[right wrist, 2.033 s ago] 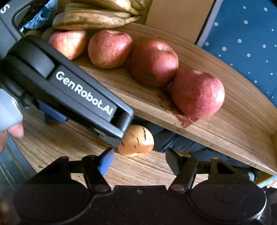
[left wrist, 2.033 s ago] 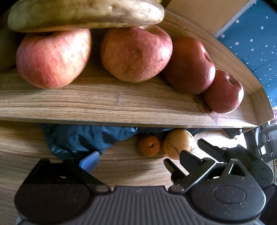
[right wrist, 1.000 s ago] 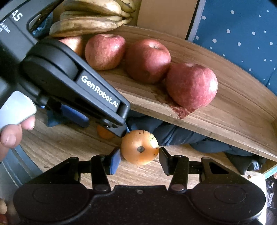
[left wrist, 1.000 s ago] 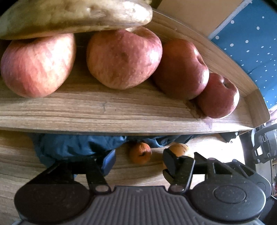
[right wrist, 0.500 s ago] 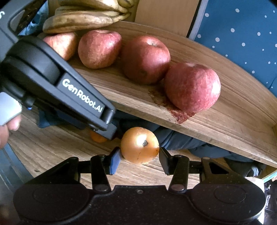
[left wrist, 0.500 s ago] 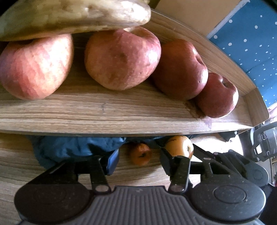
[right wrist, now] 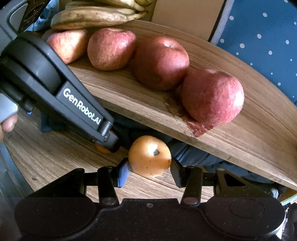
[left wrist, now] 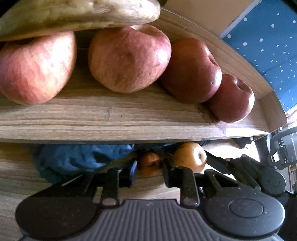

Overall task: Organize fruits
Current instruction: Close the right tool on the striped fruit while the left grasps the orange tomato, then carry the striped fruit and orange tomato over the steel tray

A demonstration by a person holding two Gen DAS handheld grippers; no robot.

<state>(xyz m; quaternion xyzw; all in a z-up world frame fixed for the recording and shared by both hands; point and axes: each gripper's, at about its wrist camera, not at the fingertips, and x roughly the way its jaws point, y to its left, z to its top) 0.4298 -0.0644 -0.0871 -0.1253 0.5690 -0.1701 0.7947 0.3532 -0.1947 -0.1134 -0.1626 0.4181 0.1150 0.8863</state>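
While the left gripper (left wrist: pixel 149 169) is closing its jaws around a small round orange fruit (left wrist: pixel 149 163) on the lower wooden surface (right wrist: pixel 46 157), the right gripper (right wrist: pixel 148 169) clamps a larger yellow-orange round fruit (right wrist: pixel 149 155) beneath the wooden shelf (right wrist: pixel 130 100) bearing 4 red apples (right wrist: pixel 159 63).

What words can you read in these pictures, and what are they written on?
"GenRobot.AI" in white letters on the side of the black left gripper, seen in the right wrist view.
No other words, numbers or signs can be read. The red apples, the yellowish bananas and the curved wooden shelf carry no stickers or labels that show. The blue cloth with white dots has only dots.
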